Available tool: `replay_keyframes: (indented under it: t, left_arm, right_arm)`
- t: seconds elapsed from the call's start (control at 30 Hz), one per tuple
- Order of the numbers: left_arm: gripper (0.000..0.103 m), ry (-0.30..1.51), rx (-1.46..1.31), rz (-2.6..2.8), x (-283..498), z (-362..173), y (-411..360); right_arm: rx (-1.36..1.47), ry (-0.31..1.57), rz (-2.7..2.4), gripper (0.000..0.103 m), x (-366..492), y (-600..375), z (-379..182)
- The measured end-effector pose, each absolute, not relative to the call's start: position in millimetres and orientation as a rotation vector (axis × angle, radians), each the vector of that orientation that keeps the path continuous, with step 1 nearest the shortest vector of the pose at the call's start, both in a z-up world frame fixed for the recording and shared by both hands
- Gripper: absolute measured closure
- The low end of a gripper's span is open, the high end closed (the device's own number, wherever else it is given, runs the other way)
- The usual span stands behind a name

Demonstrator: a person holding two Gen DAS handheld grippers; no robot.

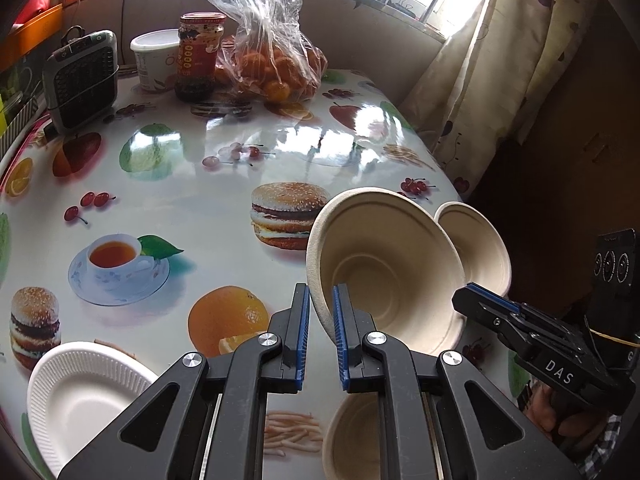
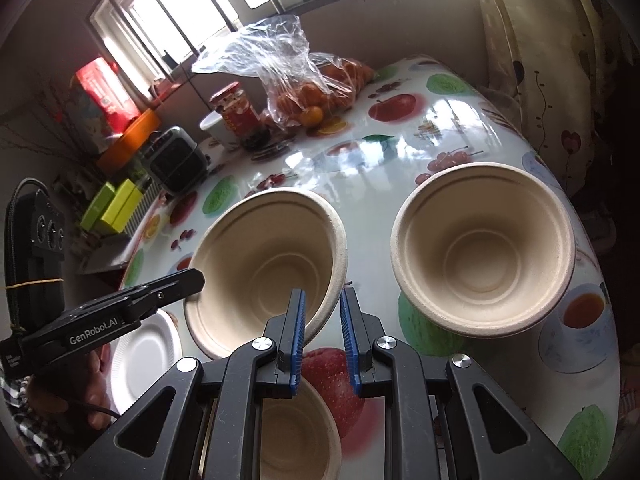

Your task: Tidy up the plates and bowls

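Both grippers hold one beige paper bowl (image 1: 384, 264) (image 2: 260, 264), tilted above the table. My left gripper (image 1: 320, 292) is shut on its left rim, and it shows at the left of the right wrist view (image 2: 196, 278). My right gripper (image 2: 323, 292) is shut on the bowl's right rim, and its tip shows in the left wrist view (image 1: 466, 298). A second beige bowl (image 1: 476, 244) (image 2: 484, 248) stands on the table to the right. A third bowl (image 1: 352, 436) (image 2: 296, 432) sits below the fingers, partly hidden. A white ribbed plate (image 1: 80, 392) (image 2: 144, 348) lies at the near left.
At the back of the fruit-print table (image 1: 200, 184) stand a red-lidded jar (image 1: 200, 56), a white tub (image 1: 154, 60), a bag of oranges (image 1: 276, 60) and a small grey heater (image 1: 82, 80). A curtain (image 1: 460, 80) hangs past the table's right edge.
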State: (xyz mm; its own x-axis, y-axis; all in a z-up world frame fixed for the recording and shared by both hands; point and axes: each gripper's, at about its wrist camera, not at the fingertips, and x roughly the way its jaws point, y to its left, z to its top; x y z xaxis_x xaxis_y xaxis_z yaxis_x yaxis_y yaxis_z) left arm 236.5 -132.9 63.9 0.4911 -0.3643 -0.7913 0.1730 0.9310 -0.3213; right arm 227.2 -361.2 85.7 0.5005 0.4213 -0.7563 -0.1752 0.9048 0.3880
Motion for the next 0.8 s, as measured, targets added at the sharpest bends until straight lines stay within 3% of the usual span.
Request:
replay_keyframes:
  t: [0.8]
  left_arm:
    - [0.090,0.982,-0.186,-0.397,177.1,80.9,-138.7]
  right_arm:
    - [0.276,0.902,0.336,0.085,146.6,-367.0,112.8]
